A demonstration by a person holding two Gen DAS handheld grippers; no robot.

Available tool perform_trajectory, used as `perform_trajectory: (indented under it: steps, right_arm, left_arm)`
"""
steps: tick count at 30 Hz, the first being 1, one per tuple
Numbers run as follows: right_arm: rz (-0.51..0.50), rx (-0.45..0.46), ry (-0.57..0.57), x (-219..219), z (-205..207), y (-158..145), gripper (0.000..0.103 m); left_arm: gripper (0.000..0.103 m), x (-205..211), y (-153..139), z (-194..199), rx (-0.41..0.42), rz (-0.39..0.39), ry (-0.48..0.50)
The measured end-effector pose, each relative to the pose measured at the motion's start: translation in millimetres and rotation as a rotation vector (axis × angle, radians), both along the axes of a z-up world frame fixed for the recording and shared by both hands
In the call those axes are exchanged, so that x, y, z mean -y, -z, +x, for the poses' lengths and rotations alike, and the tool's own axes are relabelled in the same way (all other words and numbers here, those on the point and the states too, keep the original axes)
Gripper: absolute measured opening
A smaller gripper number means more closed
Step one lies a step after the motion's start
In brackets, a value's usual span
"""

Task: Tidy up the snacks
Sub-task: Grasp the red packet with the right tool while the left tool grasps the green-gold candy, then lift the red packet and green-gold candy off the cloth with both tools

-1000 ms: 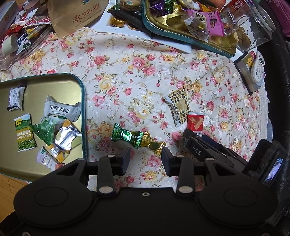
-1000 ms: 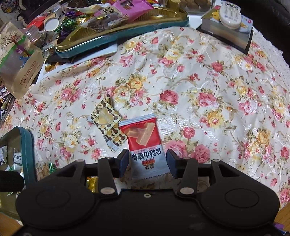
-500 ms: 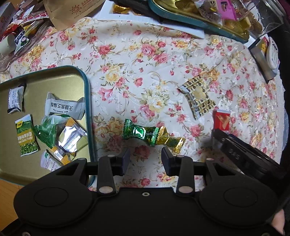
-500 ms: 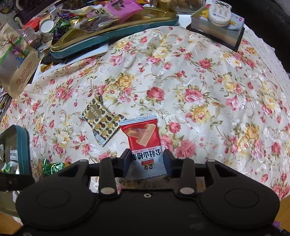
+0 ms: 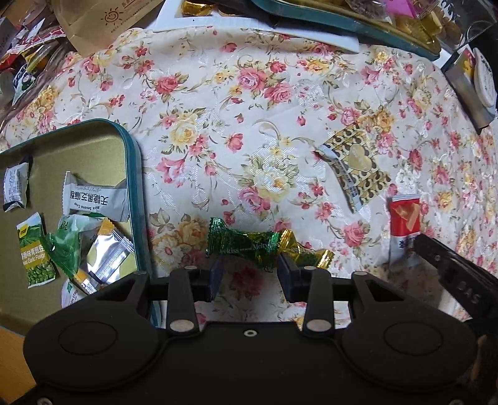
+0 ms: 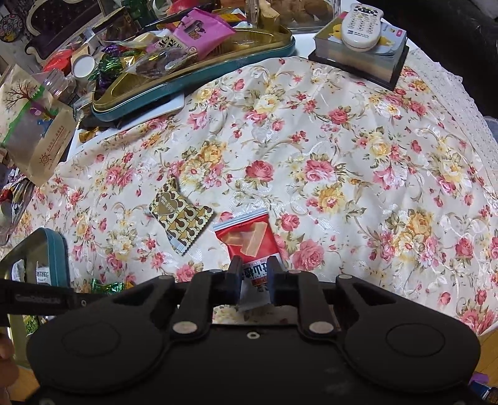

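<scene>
A green and gold twist-wrapped candy (image 5: 246, 244) lies on the floral tablecloth, just past the tips of my left gripper (image 5: 249, 268), which is open and points straight down over it. Left of it stands a teal-rimmed gold tin tray (image 5: 133, 174) with several wrapped snacks inside. A red snack packet (image 6: 249, 236) is caught by its white lower end in my right gripper (image 6: 253, 274), whose jaws are closing with the pads pressing on it. A gold heart-patterned packet (image 6: 177, 215) lies loose just left of the red one.
A second teal tin (image 6: 193, 78) piled with snacks sits at the far edge. A brown paper bag (image 6: 40, 140) is at the far left, and a remote on a stack of cards (image 6: 361, 25) at the far right. The tablecloth's lace edge (image 6: 460, 102) runs down the right.
My left gripper has come down closer to the green candy, still open. The right gripper's jaws have closed from open onto the red packet.
</scene>
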State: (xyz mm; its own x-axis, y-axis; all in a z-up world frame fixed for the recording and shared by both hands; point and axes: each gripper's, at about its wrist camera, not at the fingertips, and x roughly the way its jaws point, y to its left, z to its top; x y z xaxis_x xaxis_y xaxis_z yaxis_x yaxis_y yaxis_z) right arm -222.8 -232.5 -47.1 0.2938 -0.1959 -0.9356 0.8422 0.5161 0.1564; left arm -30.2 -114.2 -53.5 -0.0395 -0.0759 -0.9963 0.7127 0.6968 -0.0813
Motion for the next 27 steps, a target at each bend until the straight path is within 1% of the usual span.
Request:
perform_trajectory:
  steps: [3, 4, 8, 14, 15, 17, 19, 24, 27]
  right_arm:
    - [0.009, 0.010, 0.021, 2, -5, -2, 0.022]
    - [0.014, 0.016, 0.027, 3, -6, -3, 0.025]
    - [0.018, 0.026, 0.035, 5, -9, -7, 0.025]
    - [0.015, 0.037, 0.043, 7, -14, -11, 0.025]
    - [0.017, 0.040, 0.050, 8, -16, -12, 0.025]
    - [0.019, 0.047, 0.065, 11, -19, -14, 0.025]
    - [0.019, 0.054, 0.078, 13, -22, -16, 0.025]
    - [0.021, 0.059, 0.102, 19, -29, -17, 0.025]
    - [0.042, 0.060, 0.131, 25, -34, -14, 0.026]
  left_arm:
    - [0.047, 1, 7, 1, -0.007, 0.003, -0.002]
    - [0.047, 1, 10, 1, -0.007, 0.005, -0.005]
    - [0.047, 6, 22, -1, 0.012, 0.029, 0.003]
    - [0.046, 13, 27, -7, 0.042, 0.006, 0.024]
    - [0.044, 16, 27, -8, 0.050, 0.006, 0.025]
    - [0.036, 23, 26, -11, 0.048, -0.006, 0.032]
    - [0.024, 30, 25, -15, 0.033, -0.017, 0.035]
    - [0.025, 50, 28, -24, 0.006, -0.032, 0.039]
    - [0.027, 56, 29, -24, -0.014, -0.035, 0.021]
